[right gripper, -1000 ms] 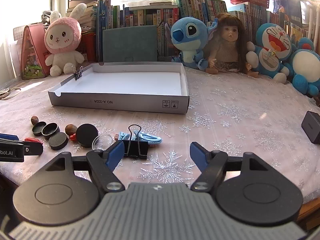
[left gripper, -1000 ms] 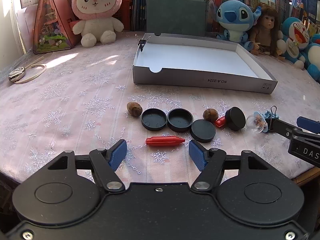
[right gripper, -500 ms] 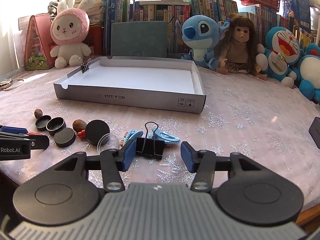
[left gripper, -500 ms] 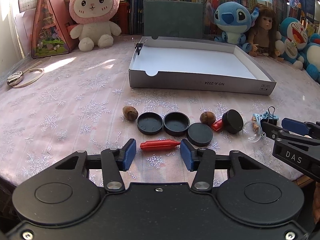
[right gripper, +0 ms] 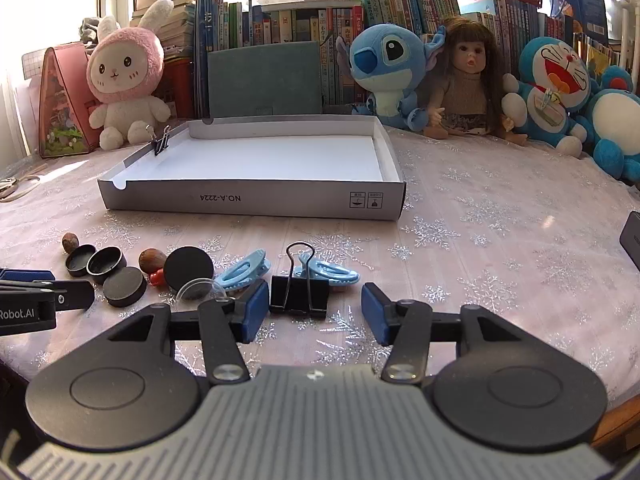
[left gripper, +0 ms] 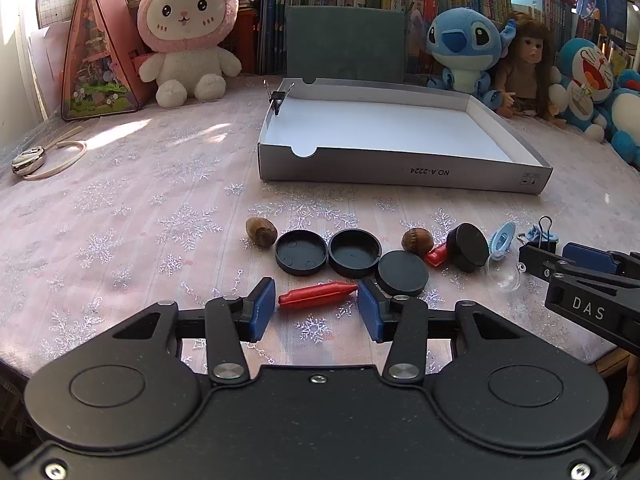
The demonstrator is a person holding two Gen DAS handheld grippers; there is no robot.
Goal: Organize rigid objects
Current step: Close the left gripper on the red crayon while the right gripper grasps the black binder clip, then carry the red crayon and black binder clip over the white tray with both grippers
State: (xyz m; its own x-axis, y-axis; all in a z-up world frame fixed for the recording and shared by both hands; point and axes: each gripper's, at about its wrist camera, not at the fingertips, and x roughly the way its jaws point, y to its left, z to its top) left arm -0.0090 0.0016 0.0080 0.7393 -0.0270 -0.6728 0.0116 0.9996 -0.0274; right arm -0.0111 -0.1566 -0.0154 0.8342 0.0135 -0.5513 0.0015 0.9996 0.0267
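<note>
Jaws of the left gripper [left gripper: 317, 309] stand partly open and are closing, with the red crayon-like stick [left gripper: 316, 295] lying crosswise between the blue pads; its ends sit just at the pads, and whether they press on it cannot be told. Just beyond these jaws on the worktop [left gripper: 140, 208] lies a row of small things: a brown nut [left gripper: 261, 232] to the far left, two upturned black caps [left gripper: 301, 252] side by side, and a flat black disc [left gripper: 403, 273] just past the right pad. A second nut [left gripper: 417, 241], a small red piece [left gripper: 437, 257] and a tilted black cap [left gripper: 467, 247] lie further right.

Over on the right gripper [right gripper: 315, 311], the jaws are about half open and opening. A black binder clip [right gripper: 298, 296] stands between them with its wire handles up, close to the left pad and clear of the right one. Two light blue clips [right gripper: 245, 270] lie just beyond it, and a clear plastic dome [right gripper: 197, 289] sits off the left pad.

Well beyond both pairs of jaws sits the shallow white cardboard tray [right gripper: 256, 202], with another binder clip [right gripper: 159, 144] clamped on its far left rim.
</note>
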